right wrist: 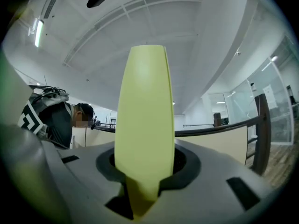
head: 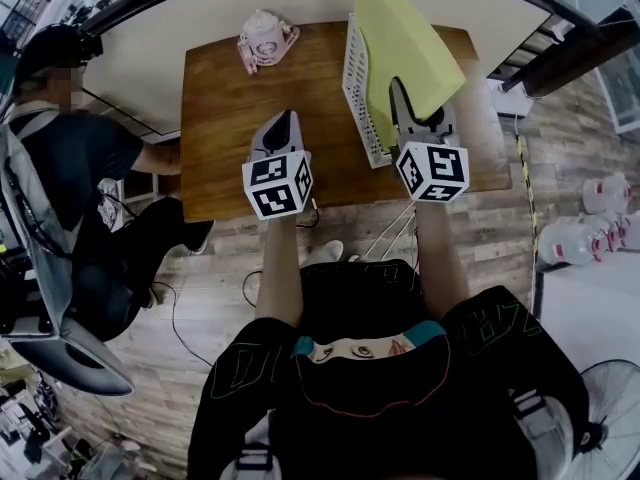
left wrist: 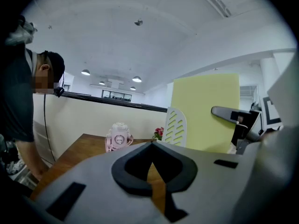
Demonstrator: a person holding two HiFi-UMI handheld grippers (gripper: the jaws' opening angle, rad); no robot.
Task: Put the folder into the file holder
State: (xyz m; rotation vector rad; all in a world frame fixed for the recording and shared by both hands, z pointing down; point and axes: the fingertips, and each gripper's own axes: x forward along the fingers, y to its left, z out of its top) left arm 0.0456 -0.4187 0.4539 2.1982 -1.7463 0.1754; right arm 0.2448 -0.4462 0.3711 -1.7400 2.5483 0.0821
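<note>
Yellow folder (head: 400, 38), clamped upright in the right gripper (head: 412, 108), hangs just beside the white file holder (head: 360, 88) on the wooden table (head: 230, 118). Insertion looks to be the step in hand: next, its lower edge needs lining up over 1 slot, then lowering. The left gripper (head: 283, 123) is closed and empty.

left tongs (head: 287, 118): closed, empty | right tongs (head: 410, 103): clamped on folder (head: 400, 28) | both pointing forward

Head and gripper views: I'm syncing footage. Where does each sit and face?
Head view: person's head, steeply down at table; forearms, left tongs, right tongs show.
Left gripper view: on left tongs, across table toward file holder; shut tongs show.
Right gripper view: on right tongs, along the folder they clamp.
All three share the folder.
</note>
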